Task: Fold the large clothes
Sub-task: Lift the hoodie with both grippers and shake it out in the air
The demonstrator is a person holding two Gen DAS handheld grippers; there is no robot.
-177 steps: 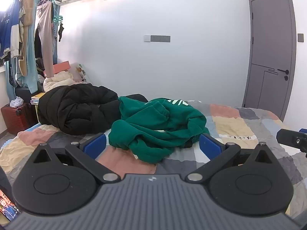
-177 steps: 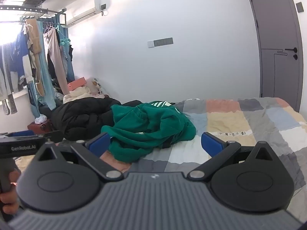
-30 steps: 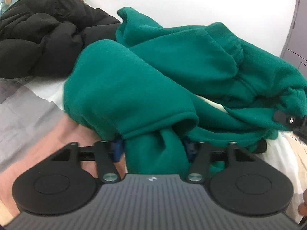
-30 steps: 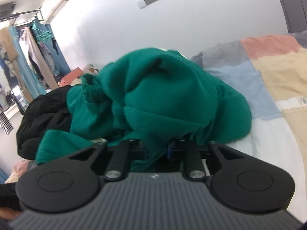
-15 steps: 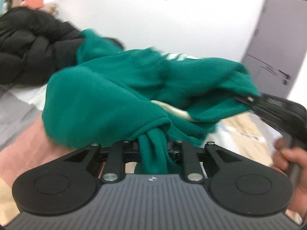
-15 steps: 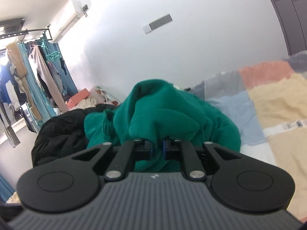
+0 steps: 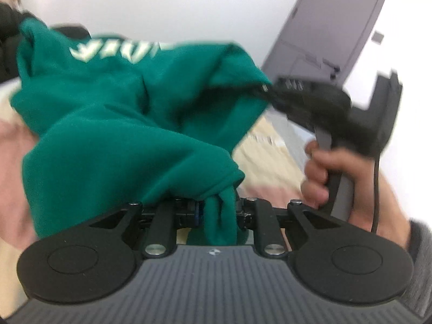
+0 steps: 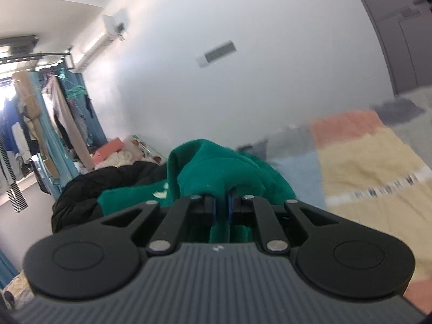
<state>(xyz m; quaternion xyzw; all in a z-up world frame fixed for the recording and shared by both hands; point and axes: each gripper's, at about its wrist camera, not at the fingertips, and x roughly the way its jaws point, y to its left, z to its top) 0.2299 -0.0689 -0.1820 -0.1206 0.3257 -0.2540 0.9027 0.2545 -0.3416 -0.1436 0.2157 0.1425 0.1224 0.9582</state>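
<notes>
My left gripper (image 7: 217, 212) had its jaws drawn in tight on a bunched fold of the green fleece sweatshirt with pale lettering (image 7: 129, 124), the cloth squeezed into a narrow rope between the pads; those jaws had just been closing over the past second, with the fabric between them. The rest of the sweatshirt billowed up and away from that grip, lifted off the patchwork bedspread in pink, cream, grey and blue squares (image 8: 364, 167).

My right gripper (image 8: 222, 206) was pinched almost fully together on another fold of the same sweatshirt (image 8: 216, 172), only a thin strip of green showing between its blue pads. In the left wrist view I could see that right gripper (image 7: 266, 89) biting the far edge of the garment, with my right hand (image 7: 329, 167) wrapped round its handle and a grey sleeve (image 7: 421, 259) at the wrist.

The sweatshirt hung stretched between the two grips, towards the left side of the bed. Beyond it lay a black puffy jacket (image 8: 108, 186), touching the sweatshirt. A grey door (image 7: 332, 27) stood behind in the white wall (image 8: 243, 94).
</notes>
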